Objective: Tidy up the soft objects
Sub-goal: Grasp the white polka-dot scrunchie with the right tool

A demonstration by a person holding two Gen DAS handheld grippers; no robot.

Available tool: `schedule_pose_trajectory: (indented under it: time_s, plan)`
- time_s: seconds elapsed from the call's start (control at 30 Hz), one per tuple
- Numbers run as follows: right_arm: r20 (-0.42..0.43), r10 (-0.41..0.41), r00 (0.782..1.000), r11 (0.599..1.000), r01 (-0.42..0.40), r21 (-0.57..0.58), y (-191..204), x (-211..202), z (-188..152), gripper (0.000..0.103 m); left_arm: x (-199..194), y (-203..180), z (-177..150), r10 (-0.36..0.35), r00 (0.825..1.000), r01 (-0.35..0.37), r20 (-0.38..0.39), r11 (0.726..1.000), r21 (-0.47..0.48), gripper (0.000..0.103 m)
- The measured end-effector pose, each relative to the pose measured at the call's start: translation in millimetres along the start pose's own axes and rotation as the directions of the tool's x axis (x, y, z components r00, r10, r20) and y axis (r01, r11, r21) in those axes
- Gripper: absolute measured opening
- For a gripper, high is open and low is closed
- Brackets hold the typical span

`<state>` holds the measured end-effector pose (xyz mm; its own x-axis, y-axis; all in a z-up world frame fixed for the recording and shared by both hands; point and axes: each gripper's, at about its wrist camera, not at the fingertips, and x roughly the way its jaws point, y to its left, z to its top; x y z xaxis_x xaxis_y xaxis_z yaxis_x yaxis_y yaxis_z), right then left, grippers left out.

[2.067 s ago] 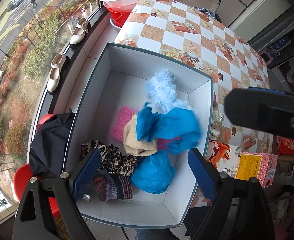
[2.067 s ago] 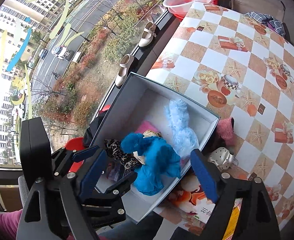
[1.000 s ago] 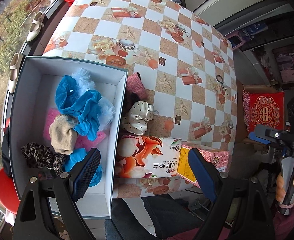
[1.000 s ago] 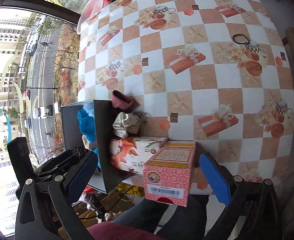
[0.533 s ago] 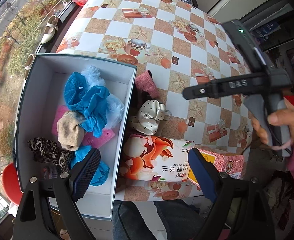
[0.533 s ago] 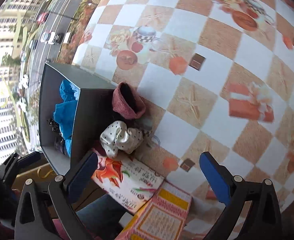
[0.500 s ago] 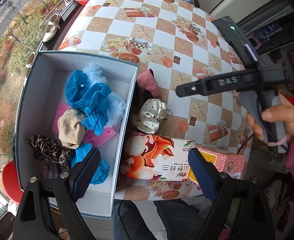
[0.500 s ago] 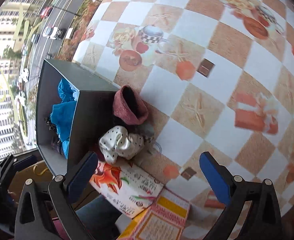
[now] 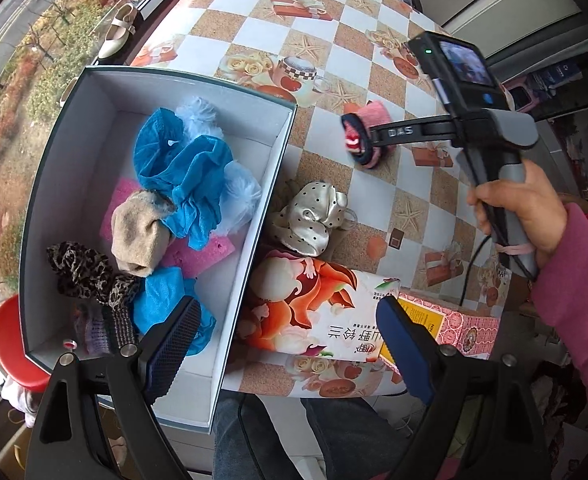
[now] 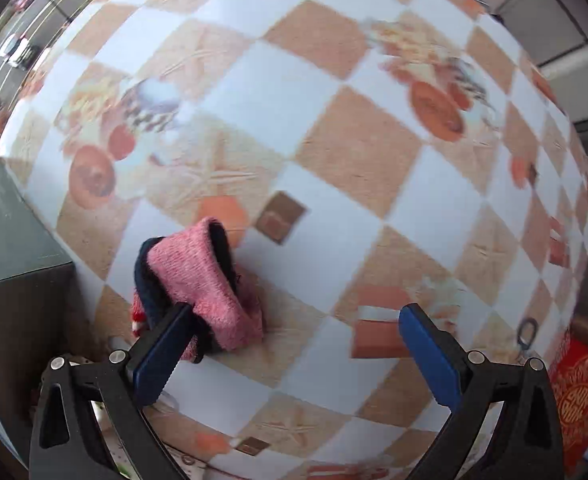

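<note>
The right gripper [image 10: 294, 344] is reaching low over the checkered desk [image 10: 354, 152] with its jaws spread wide, gripping nothing. Its left finger is touching a pink knitted sock [image 10: 201, 284] with a dark navy lining, which is lying on the desk just beside the grey box wall [image 10: 9, 240]. In the left wrist view, the same pink sock [image 9: 368, 136] is sitting on the desk to the right of the open white box [image 9: 93, 96], apart from it. The left gripper [image 9: 289, 344] is hovering above the box's near corner, jaws wide apart and empty. Inside the box are lying blue cloths [image 9: 185, 172], a beige sock [image 9: 137, 236], a leopard-print piece [image 9: 89, 276] and a pink pad [image 9: 201, 256]. A polka-dot cloth [image 9: 312, 220] is resting between the box and a printed carton [image 9: 318, 312].
</note>
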<state>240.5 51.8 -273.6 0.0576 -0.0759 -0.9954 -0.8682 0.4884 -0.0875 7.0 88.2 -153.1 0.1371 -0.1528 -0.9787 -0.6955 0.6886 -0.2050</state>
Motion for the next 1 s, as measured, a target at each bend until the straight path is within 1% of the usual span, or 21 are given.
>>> schedule_pose_trajectory:
  time_s: [0.03, 0.07, 0.1, 0.13, 0.17, 0.2, 0.23, 0.33, 0.4, 0.47, 0.5, 0.6, 0.67, 0.7, 0.73, 0.77, 0.8, 0.87, 0.9, 0.93, 1.0]
  plan:
    - [-0.006, 0.069, 0.998, 0.998, -0.069, 0.009, -9.3, -5.1, -4.1, 0.102, 0.6, -0.3, 1.4, -0.002, 1.0, 0.002, 0.002, 1.0, 0.003, 0.091]
    - [-0.026, 0.172, 0.985, 0.985, -0.172, 0.003, -12.1, -8.1, -7.9, 0.102, 1.0, -0.5, 2.6, -0.003, 1.0, 0.003, 0.002, 1.0, 0.003, 0.091]
    - [-0.07, 0.292, 0.954, 0.956, -0.293, -0.013, -8.3, -9.1, -12.4, 0.102, 2.0, -1.1, 3.2, -0.004, 1.0, 0.004, 0.001, 1.0, 0.004, 0.091]
    - [-0.109, 0.377, 0.92, 0.923, -0.382, -0.034, -0.4, -9.6, -16.5, 0.102, 2.4, -1.9, 3.9, -0.004, 1.0, 0.004, -0.002, 1.0, 0.006, 0.091]
    - [-0.143, 0.433, 0.89, 0.893, -0.445, -0.066, 12.2, -10.0, -20.4, 0.102, 2.3, -2.7, 4.2, 0.0, 1.0, 0.0, -0.003, 1.0, 0.008, 0.091]
    - [-0.169, 0.451, 0.876, 0.875, -0.472, -0.107, 27.4, -9.8, -23.7, 0.102, 1.2, -3.5, 4.1, 0.003, 1.0, -0.003, -0.001, 1.0, 0.009, 0.091]
    - [-0.18, 0.443, 0.878, 0.871, -0.469, -0.146, 41.0, -9.1, -25.2, 0.102, -0.3, -4.1, 3.6, 0.005, 1.0, -0.005, 0.001, 1.0, 0.009, 0.091]
    - [-0.207, 0.348, 0.914, 0.877, -0.395, -0.272, 81.4, 1.5, -29.5, 0.102, -3.7, -4.5, 0.4, 0.008, 1.0, -0.008, 0.007, 1.0, 0.002, 0.091]
    - [-0.21, 0.274, 0.938, 0.88, -0.333, -0.338, 96.6, 9.3, -34.9, 0.102, -2.4, -5.2, -1.7, 0.011, 1.0, -0.011, 0.005, 1.0, 0.001, 0.091]
    - [-0.17, 0.121, 0.978, 0.907, -0.179, -0.38, 92.9, 14.8, -43.4, 0.102, 1.1, -6.3, -2.2, 0.006, 1.0, -0.006, -0.004, 1.0, 0.001, 0.091]
    - [-0.161, 0.057, 0.985, 0.923, -0.113, -0.367, 82.0, 17.9, -47.1, 0.102, 3.0, -7.9, -1.9, 0.003, 1.0, -0.003, -0.007, 1.0, 0.003, 0.091]
    - [-0.17, -0.084, 0.982, 0.968, 0.04, -0.25, 14.7, 27.5, -64.4, 0.102, 6.5, -13.1, 0.9, -0.008, 1.0, 0.009, -0.008, 1.0, 0.013, 0.091]
    - [-0.175, -0.196, 0.965, 0.969, 0.163, -0.188, -33.1, 32.0, -80.6, 0.102, 7.8, -17.8, 3.0, -0.021, 1.0, 0.021, -0.009, 0.999, 0.025, 0.091]
    - [-0.193, -0.206, 0.959, 0.974, 0.183, -0.133, -58.5, 32.5, -88.9, 0.102, 8.6, -20.5, 4.1, -0.021, 1.0, 0.021, -0.009, 0.999, 0.033, 0.091]
    - [-0.202, -0.156, 0.967, 0.987, 0.146, -0.065, -78.5, 29.4, -95.6, 0.102, 9.6, -22.8, 5.0, -0.02, 1.0, 0.021, -0.009, 0.999, 0.04, 0.091]
    - [-0.194, -0.051, 0.98, 0.998, 0.054, 0.01, -94.2, 22.8, -98.9, 0.102, 10.2, -24.6, 6.0, -0.018, 1.0, 0.019, -0.008, 0.999, 0.044, 0.091]
    - [-0.172, 0.072, 0.983, 0.996, -0.061, 0.068, -101.6, 14.7, -102.7, 0.102, 10.3, -25.4, 6.9, -0.016, 1.0, 0.016, -0.005, 0.999, 0.042, 0.091]
    - [-0.114, 0.262, 0.958, 0.964, -0.255, 0.075, -91.2, 0.5, -96.6, 0.102, 10.3, -25.8, 8.6, -0.011, 1.0, 0.011, -0.006, 0.999, 0.035, 0.091]
    - [-0.092, 0.317, 0.944, 0.948, -0.315, 0.036, -77.8, -6.6, -92.5, 0.102, 9.6, -25.4, 9.0, -0.004, 1.0, 0.004, -0.006, 1.0, 0.031, 0.091]
    - [-0.079, 0.343, 0.936, 0.938, -0.346, -0.017, -61.0, -12.3, -86.9, 0.102, 8.0, -25.3, 8.9, 0.006, 1.0, -0.006, -0.003, 1.0, 0.026, 0.091]
    - [-0.081, 0.358, 0.93, 0.923, -0.366, -0.123, -25.1, -15.4, -74.9, 0.102, 3.0, -25.3, 7.2, 0.021, 1.0, -0.021, 0.009, 1.0, 0.019, 0.091]
